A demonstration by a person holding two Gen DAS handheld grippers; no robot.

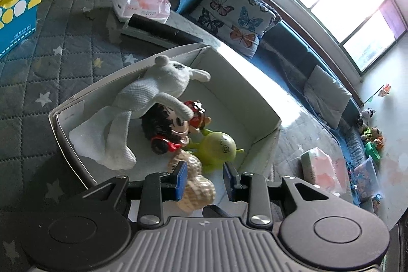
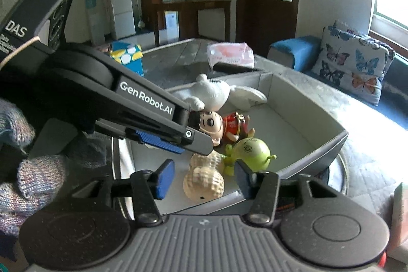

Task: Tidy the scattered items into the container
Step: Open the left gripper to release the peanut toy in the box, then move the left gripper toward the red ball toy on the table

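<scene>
A white cardboard box [image 1: 255,83] [image 2: 306,103] lies on the grey star quilt. Inside it lie a white plush rabbit [image 1: 142,98] [image 2: 216,91], a dark-haired doll in red [image 1: 176,124] [image 2: 224,126], a green round toy [image 1: 219,144] [image 2: 252,149] and a beige peanut plush [image 1: 196,185] [image 2: 204,175]. My left gripper [image 1: 205,180] is open over the box's near end, fingers either side of the peanut plush; it also shows in the right wrist view [image 2: 178,142]. My right gripper [image 2: 204,177] is open, just above the peanut plush.
A blue tissue box [image 1: 15,9] [image 2: 130,57] and a pink tissue pack [image 1: 142,4] [image 2: 229,52] lie on the quilt. Another pink pack [image 1: 321,170] lies right of the box. A butterfly cushion [image 1: 234,14] [image 2: 354,63] leans on the blue sofa.
</scene>
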